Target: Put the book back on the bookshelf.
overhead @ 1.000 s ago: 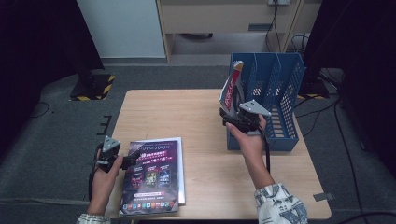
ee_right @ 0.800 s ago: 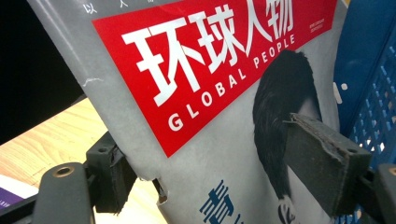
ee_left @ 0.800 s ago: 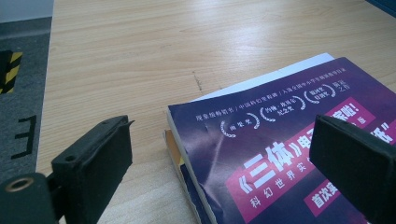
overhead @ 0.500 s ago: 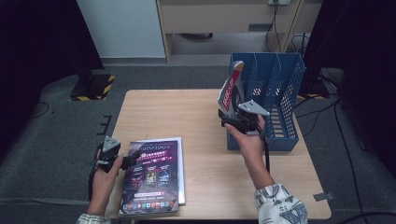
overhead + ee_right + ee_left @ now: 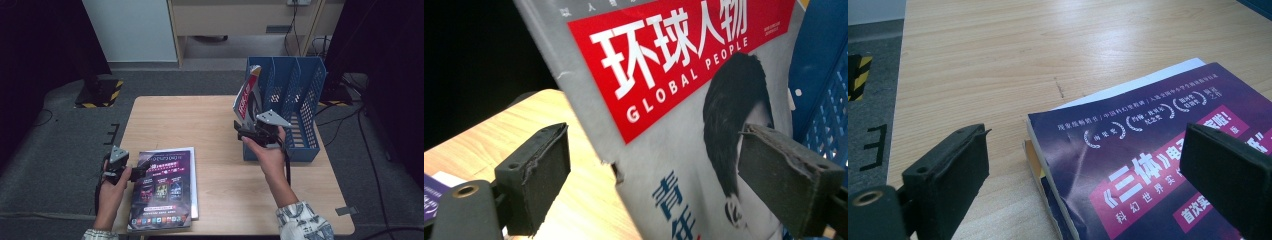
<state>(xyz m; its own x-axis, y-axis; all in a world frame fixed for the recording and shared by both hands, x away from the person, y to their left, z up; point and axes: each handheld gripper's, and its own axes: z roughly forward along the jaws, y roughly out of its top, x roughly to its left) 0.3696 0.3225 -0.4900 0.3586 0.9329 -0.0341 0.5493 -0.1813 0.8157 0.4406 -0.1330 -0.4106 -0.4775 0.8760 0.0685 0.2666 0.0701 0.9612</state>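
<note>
At the blue rack (image 5: pixel 305 145) on the surface (image 5: pixel 200 125), your right tool (image 5: pixel 250 131) is opening its jaws around the upright magazine (image 5: pixel 246 97), seemingly letting go. It is looking thin and floppy; pinch its spine. Your left tool (image 5: pixel 142 170) is sitting open beside the purple book (image 5: pixel 165 187).

So the magazine (image 5: pixel 247 98) with the red "Global People" banner and grey cover stands tilted against the left side of the blue file rack (image 5: pixel 300 107), far right. The purple book (image 5: pixel 164 186) lies flat on the near-left counter (image 5: pixel 205 130).
</note>
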